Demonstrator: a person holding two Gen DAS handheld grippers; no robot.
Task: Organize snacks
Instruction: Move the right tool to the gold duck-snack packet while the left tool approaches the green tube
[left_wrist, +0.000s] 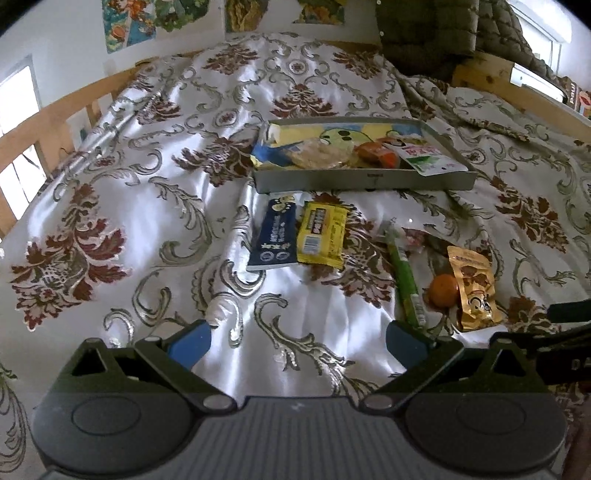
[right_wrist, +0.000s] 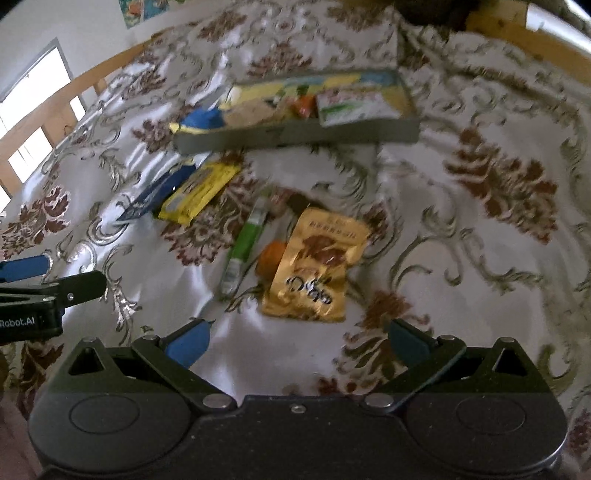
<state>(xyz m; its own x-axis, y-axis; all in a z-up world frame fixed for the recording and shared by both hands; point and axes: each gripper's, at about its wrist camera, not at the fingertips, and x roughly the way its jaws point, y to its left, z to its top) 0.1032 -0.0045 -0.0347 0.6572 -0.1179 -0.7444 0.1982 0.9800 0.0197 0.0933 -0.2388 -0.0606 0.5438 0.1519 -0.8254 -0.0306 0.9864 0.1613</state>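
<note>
Gold pouch (right_wrist: 317, 266) overlaps orange fruit (right_wrist: 271, 257) beside green stick (right_wrist: 244, 243).

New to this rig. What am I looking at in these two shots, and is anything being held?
No robot arm here: a person holds one two-finger gripper in each hand, each with a fisheye camera looking forward along its jaws. One picture is from the left gripper, the other from the right gripper. Both have their jaws wide apart and hold nothing.

Below them is a patterned bedspread. On it sits a shallow tray already holding several snack packets. In front of the tray lie a dark blue packet, a yellow packet, a green stick, an orange and a gold pouch.
</note>
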